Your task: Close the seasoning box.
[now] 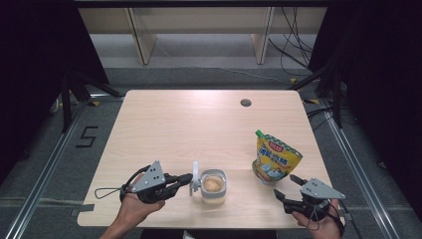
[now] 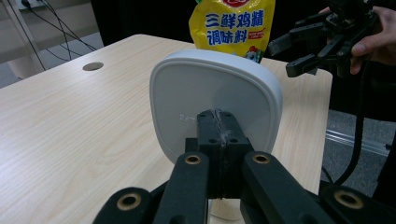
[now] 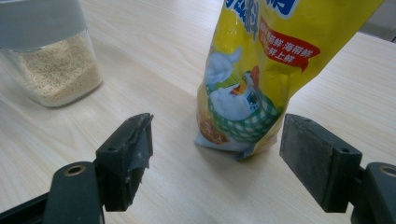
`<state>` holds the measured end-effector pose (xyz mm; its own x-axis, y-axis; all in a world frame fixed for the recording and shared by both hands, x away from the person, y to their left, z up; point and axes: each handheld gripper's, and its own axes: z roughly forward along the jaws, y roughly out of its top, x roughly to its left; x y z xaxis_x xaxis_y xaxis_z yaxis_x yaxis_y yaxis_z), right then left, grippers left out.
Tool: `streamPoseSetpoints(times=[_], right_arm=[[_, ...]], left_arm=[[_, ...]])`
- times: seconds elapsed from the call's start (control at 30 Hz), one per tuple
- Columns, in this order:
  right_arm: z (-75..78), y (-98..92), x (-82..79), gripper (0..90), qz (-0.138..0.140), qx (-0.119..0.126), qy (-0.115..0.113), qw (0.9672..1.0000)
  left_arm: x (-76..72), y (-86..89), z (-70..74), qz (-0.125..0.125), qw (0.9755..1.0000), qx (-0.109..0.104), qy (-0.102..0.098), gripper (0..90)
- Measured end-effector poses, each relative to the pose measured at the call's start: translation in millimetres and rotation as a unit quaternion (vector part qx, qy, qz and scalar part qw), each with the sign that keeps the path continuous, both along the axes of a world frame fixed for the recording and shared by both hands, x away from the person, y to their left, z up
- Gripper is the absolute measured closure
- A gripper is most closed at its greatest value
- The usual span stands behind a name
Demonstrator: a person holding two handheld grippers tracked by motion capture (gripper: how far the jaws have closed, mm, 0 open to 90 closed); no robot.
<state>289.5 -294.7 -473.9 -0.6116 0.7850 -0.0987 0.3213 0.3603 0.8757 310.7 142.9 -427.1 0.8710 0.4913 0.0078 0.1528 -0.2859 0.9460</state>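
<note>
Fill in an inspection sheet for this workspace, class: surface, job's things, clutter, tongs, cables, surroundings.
Surface: light wood table with a round hole at the far right.
Job's things: open jar of granules; white lid held upright beside it; yellow pouch standing to the right.
Clutter: nothing seen.
Tongs: left tongs shut on the lid's edge; right tongs open, aimed at the pouch, not touching.
Cables: black cables on the floor beyond the table.
Surroundings: grey floor marked 5, wooden frame behind.
</note>
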Motion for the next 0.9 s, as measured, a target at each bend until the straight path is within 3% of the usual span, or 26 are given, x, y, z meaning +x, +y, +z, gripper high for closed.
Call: streamPoseSetpoints(times=[0.37,0.47,0.6,0.67,0.7,0.73,0.8,0.83,0.9], right_arm=[[0.0,0.1,-0.5,26.7,-0.003,0.002,0.001,1.0000],[0.3,1.7,-2.3,26.7,-0.003,0.010,0.021,0.9997],[-0.2,1.7,-1.9,26.7,-0.002,0.008,0.016,0.9998],[0.0,1.1,-1.7,26.7,-0.003,0.007,0.013,0.9999],[-0.1,-0.2,0.0,26.7,0.002,-0.001,0.000,1.0000],[-0.3,0.6,-1.0,26.7,-0.001,0.005,0.011,0.9999],[-1.5,0.7,0.6,26.7,0.004,0.003,0.002,1.0000],[-1.4,1.7,-0.6,26.7,0.000,0.009,0.017,0.9998],[-0.8,1.4,0.0,26.7,-0.001,0.001,0.005,1.0000]], left_arm=[[5.3,-14.1,0.1,-0.017,0.9998,0.007,0.006,89.1],[6.4,-19.0,-2.0,-0.021,0.9997,0.010,0.009,89.0],[7.9,-24.4,-4.3,-0.027,0.9994,0.018,0.013,88.9],[8.4,-24.6,-3.5,-0.028,0.9994,0.016,0.015,88.7],[8.5,-24.1,-3.2,-0.027,0.9994,0.013,0.016,88.0],[9.0,-23.3,-3.2,-0.029,0.9994,0.006,0.018,87.2],[9.2,-19.6,-2.4,-0.024,0.9994,-0.002,0.025,84.3],[9.3,-17.1,-2.0,-0.020,0.9993,-0.006,0.032,82.3],[9.7,-12.0,-3.2,-0.013,0.9989,-0.016,0.042,78.4]])
